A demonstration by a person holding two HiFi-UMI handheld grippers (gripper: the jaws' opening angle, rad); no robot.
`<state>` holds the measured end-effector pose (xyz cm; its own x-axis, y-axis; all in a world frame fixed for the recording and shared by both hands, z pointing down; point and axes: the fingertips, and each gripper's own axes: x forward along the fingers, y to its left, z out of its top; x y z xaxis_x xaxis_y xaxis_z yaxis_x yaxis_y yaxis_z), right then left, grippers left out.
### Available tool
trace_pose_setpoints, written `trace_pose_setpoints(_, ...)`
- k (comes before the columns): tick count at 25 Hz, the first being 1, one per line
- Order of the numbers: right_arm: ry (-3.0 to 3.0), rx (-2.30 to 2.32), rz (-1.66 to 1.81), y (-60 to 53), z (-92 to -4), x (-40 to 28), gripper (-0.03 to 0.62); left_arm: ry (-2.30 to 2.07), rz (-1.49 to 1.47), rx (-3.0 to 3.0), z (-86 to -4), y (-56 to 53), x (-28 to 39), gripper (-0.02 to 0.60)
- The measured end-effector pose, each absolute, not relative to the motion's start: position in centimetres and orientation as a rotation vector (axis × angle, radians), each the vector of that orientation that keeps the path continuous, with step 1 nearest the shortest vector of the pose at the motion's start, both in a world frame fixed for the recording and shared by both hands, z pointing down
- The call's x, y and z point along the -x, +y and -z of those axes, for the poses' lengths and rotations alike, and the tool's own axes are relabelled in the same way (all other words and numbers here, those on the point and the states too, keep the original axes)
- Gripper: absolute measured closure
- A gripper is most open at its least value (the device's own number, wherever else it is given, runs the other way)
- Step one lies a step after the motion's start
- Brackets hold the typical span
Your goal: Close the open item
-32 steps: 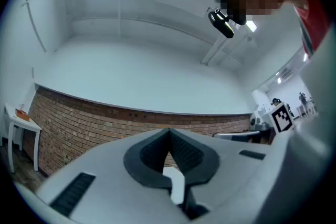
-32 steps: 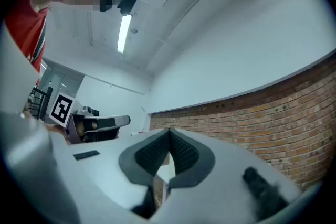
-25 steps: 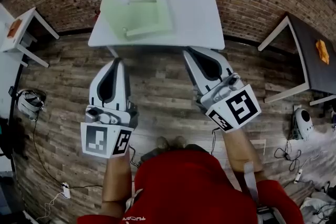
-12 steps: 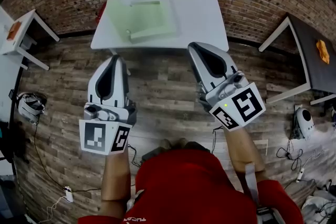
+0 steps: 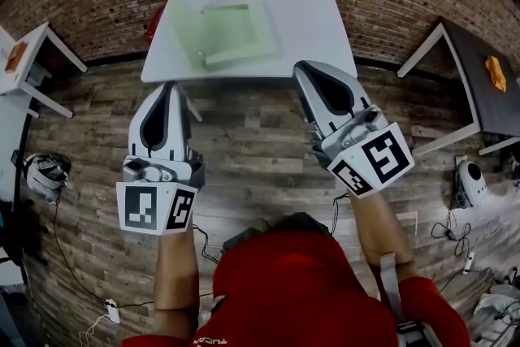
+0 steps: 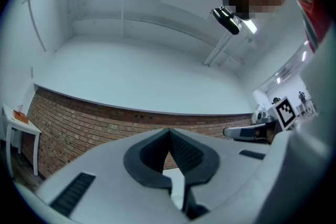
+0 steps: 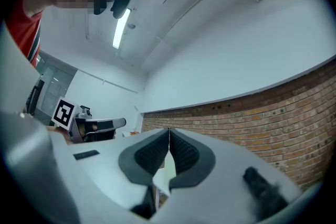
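Table (image 5: pixel 325 20) now closer to left hand-held gripper (image 5: pixel 167 87), right hand-held gripper (image 5: pixel 302 67); both jaws together, empty.

No words or numbers are reading clearly. Coded black-and-white square markers are showing on the cubes of the left gripper (image 5: pixel 166 87) and right gripper (image 5: pixel 305 67). White lettering on the red shirt (image 5: pixel 284 276) is running off frame, illegible.
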<state>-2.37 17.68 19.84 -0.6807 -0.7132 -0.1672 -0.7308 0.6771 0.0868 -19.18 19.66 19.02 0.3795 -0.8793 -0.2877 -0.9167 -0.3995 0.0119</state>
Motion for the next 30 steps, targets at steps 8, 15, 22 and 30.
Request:
trace_pose_setpoints(8, 2.778, 1.216, -0.215, 16.4, -20.2, 3.9, 0.562, 1.641, -0.351, 2.483, -19.8, 17.9, 21.1, 0.569)
trace_pose_setpoints(15, 2.793, 1.223, -0.195, 14.6, -21.0, 4.1, 0.562, 1.660, -0.316, 2.498, -21.0, 16.1, 21.5, 0.569)
trace_pose_setpoints(22, 2.808, 1.203, -0.184, 10.8, -22.2, 3.3, 0.562, 1.692, -0.271, 2.487, -22.2, 12.8, 20.9, 0.569)
trace_pose_setpoints(30, 2.826, 1.159, -0.225, 4.1, -22.3, 2.6, 0.562, 1.728, -0.243, 2.446, -22.3, 6.8, 20.0, 0.569)
